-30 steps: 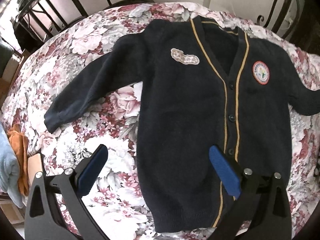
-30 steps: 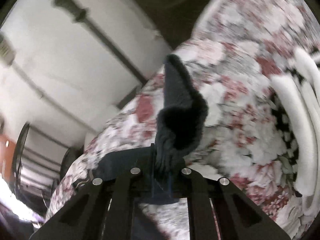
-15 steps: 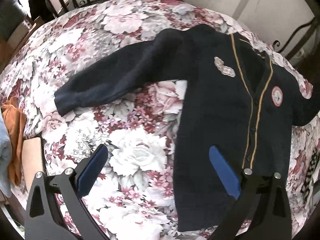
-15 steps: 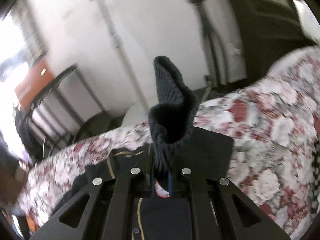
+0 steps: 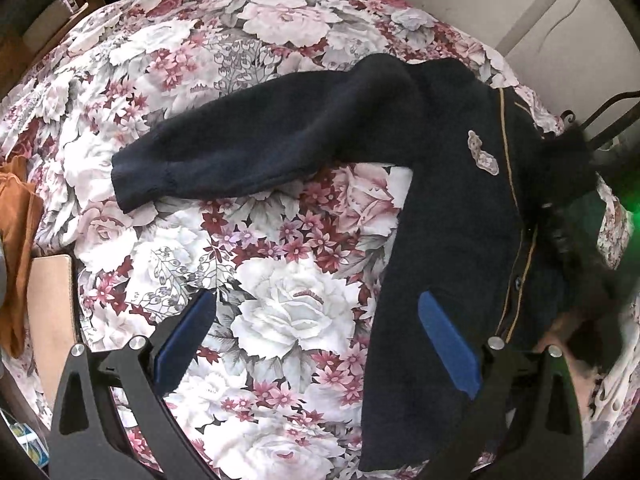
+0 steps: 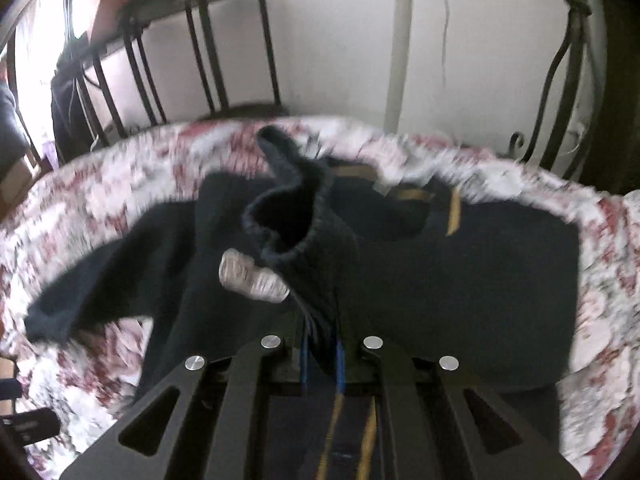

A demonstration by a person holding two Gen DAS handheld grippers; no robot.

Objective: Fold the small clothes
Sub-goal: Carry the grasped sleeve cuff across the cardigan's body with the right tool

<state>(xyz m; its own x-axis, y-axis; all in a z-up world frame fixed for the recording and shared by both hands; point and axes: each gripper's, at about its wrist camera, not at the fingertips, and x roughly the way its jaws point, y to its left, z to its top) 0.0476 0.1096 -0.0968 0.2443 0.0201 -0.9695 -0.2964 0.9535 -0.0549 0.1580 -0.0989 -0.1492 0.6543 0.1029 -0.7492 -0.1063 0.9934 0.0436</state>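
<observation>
A small navy cardigan [image 5: 452, 208] with gold trim lies face up on the floral tablecloth [image 5: 280, 312]. Its left sleeve [image 5: 248, 152] stretches out flat to the left. My left gripper [image 5: 316, 332] is open and empty, hovering over the cloth beside the cardigan's lower left side. My right gripper [image 6: 322, 356] is shut on the cuff of the right sleeve [image 6: 296, 220] and holds it raised over the cardigan's front [image 6: 460, 280]. In the left wrist view the lifted sleeve [image 5: 568, 168] shows blurred at the right edge.
An orange cloth [image 5: 16, 248] and a tan board [image 5: 50, 304] lie at the table's left edge. Black metal chair backs [image 6: 168, 64] stand behind the table, near a white wall [image 6: 340, 32].
My right gripper has swung the held sleeve from beside the table over onto the cardigan's front. My left gripper has moved left, away from the cardigan's middle.
</observation>
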